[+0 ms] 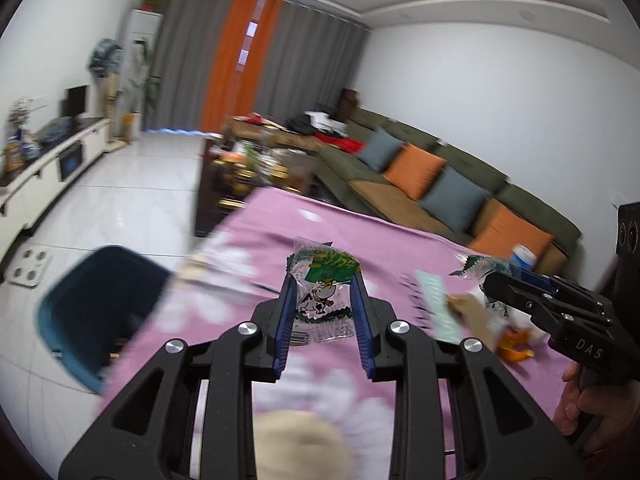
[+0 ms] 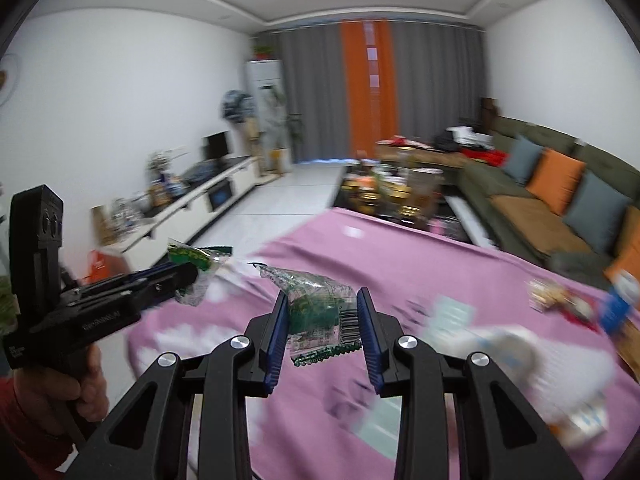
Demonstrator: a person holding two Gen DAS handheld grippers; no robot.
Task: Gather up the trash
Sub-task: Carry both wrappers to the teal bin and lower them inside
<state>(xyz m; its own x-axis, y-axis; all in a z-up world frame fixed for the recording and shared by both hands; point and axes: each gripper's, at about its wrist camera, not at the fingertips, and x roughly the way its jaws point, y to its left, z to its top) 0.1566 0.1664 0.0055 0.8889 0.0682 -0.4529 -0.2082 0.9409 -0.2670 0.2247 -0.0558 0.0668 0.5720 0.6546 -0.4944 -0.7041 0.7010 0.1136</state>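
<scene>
A living room with grey and orange curtains lies behind the table under its pink flowered cloth. Your left gripper is narrowed onto a clear crinkled plastic wrapper printed with a green band and a cartoon cow, and your right gripper pinches a similar clear green-printed wrapper; both are lifted clear of the cloth. You seem to be mid-carry. Next, swing both over the dark teal plastic bin beside the table's left edge (more litter remains on the cloth) and release.
</scene>
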